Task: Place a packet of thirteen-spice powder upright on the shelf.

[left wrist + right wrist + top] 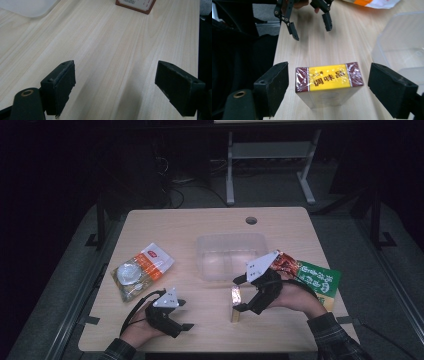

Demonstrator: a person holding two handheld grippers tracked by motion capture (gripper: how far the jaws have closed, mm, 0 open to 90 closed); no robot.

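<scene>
Dark room, pale wood worktop (210,227) with a round hole near its far edge.

Item one: box (329,83), small, wrapped in clear film, yellow top panel with dark red ends. It stands on the worktop near the front edge, just in front of the tub and towards my right. In the right gripper view it sits between my right fingers (271,88), a clear gap on either side, neither pad touching it. From the high view the box (235,305) is directly under the right gripper (245,292).

Item two: right gripper, released. Fingers spread wide, nothing gripped.

Item three: left gripper (182,315), near the front left of the worktop, well apart from the box. Released: in the left gripper view its fingers (60,87) stand wide over bare wood with nothing between them. The box (136,5) shows at the top edge of that view, far ahead of the pads.

Item four: tub (230,255), clear plastic, rectangular, at mid worktop, just behind the box.

Item five: orange and white pouch (142,270), flat, on the left half of the worktop, beyond the left gripper.

Item six: green packet (317,280), flat, at the right edge, with a red packet (285,263) lying beside its near corner, both partly behind my right hand (295,297).
</scene>
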